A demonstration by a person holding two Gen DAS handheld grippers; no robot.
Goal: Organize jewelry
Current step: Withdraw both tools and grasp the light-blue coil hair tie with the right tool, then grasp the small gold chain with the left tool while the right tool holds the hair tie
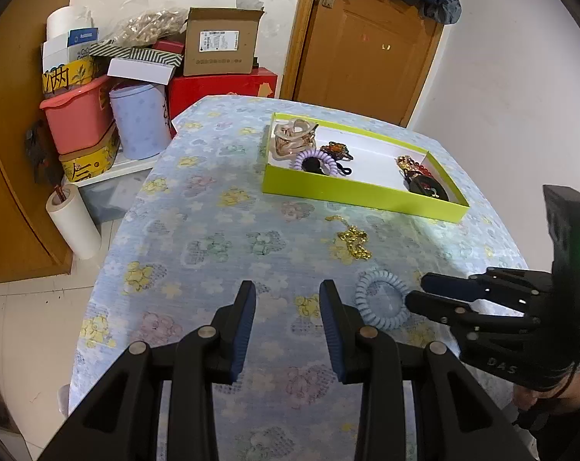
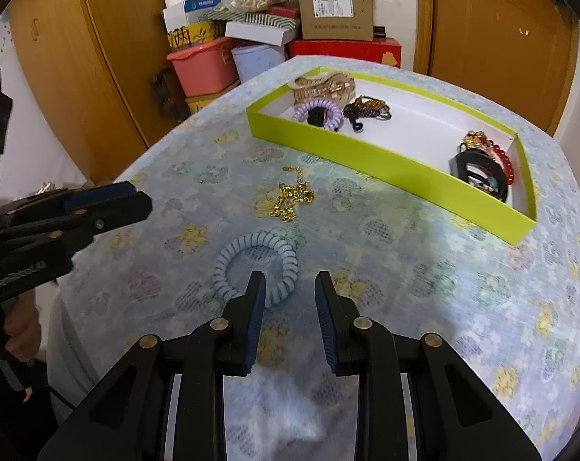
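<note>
A pale blue coil hair tie (image 1: 382,299) (image 2: 256,269) lies on the flowered tablecloth. A gold chain (image 1: 352,239) (image 2: 293,196) lies beyond it. A lime green tray (image 1: 351,191) (image 2: 386,161) holds a beige claw clip (image 1: 291,137), a purple coil tie (image 2: 317,112), a dark clip and red beads (image 2: 505,161). My left gripper (image 1: 288,288) is open and empty, left of the blue tie. My right gripper (image 2: 290,280) is open, its left finger over the tie's near edge. In the left wrist view the right gripper's fingertips (image 1: 424,288) are at the tie's right side.
Boxes, a pink tub (image 1: 78,115) and a lavender canister (image 1: 140,119) are stacked beyond the table's far left corner. A paper roll (image 1: 74,223) stands on the floor at left. A wooden door (image 1: 366,50) is behind the table.
</note>
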